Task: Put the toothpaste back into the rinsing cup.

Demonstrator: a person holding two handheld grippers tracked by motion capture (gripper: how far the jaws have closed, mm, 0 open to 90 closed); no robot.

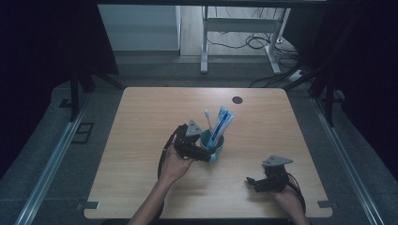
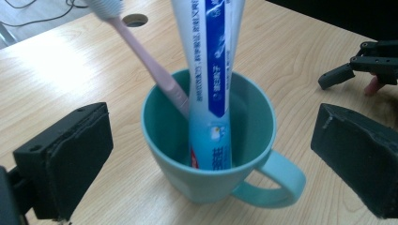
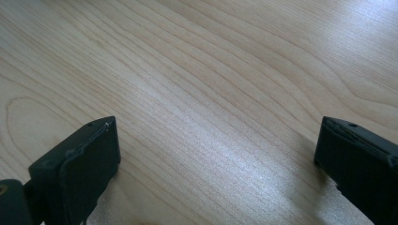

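Teal mug (image 2: 206, 140) w/ toothpaste (image 2: 211, 70) sits between open left tongs (image 2: 211, 154)

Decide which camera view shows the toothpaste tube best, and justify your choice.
The left gripper view: the toothpaste tube stands close up in the teal mug, its blue print plain. The high view shows it small and distant. The right gripper view looks at bare table.

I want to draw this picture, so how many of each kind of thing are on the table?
Teal ceramic mug with a handle: 1
Pink plastic toothbrush with white bristles, standing in the mug: 1
White and blue toothpaste tube, standing in the mug: 1
Black two-jaw grippers, left gripper and right gripper, both open: 2
Total: 5
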